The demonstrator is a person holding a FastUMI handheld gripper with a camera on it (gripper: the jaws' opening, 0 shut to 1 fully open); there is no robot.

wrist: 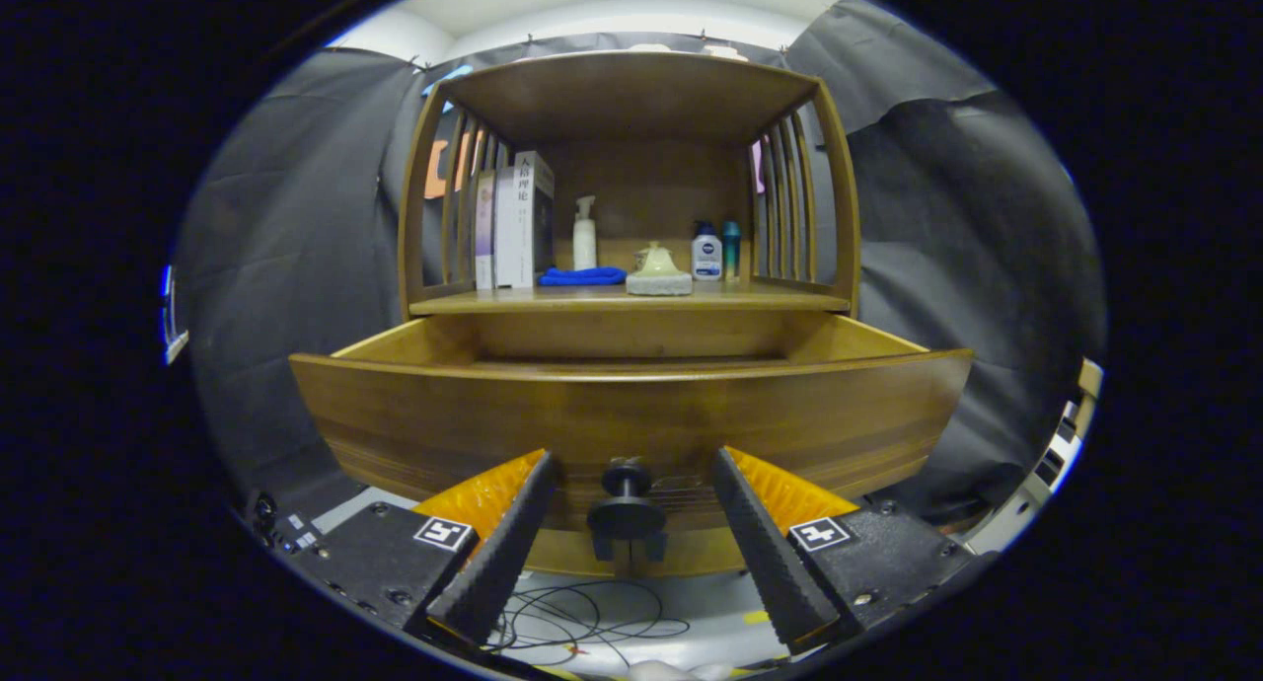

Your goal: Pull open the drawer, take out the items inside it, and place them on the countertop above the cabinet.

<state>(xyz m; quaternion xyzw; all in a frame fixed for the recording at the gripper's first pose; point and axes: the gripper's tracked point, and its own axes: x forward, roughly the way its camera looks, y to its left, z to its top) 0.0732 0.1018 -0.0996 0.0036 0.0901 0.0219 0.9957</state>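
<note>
Left finger (498, 553): stands to the left of the knob, apart from it, not touching.
Gripper (631, 553): jaws spread wide, pinching nothing; it sits low in front of the drawer face.
Knob (626, 508): a small dark round pull on a short stem, between the two fingers, at the bottom middle of the drawer front. It looks rigid and smooth, so a grip behind the disc, on the stem, would likely slip least.
Drawer (631, 415): already pulled out towards the gripper; its wooden front is broad, stiff and probably heavy enough to stay put when let go. The inside is hidden behind the front panel, so I cannot tell what lies in it.
Countertop (631, 299): the wooden shelf just above the drawer, where the items are to go. It carries books (513, 222), a blue cloth (582, 277), a pump bottle (585, 232), a pale ornament (658, 269) and two small bottles (715, 251).
Right finger (775, 553): to the right of the knob, also clear of it.
Next move, as a judgement: rise over the front panel to look in before choosing a hold.
</note>
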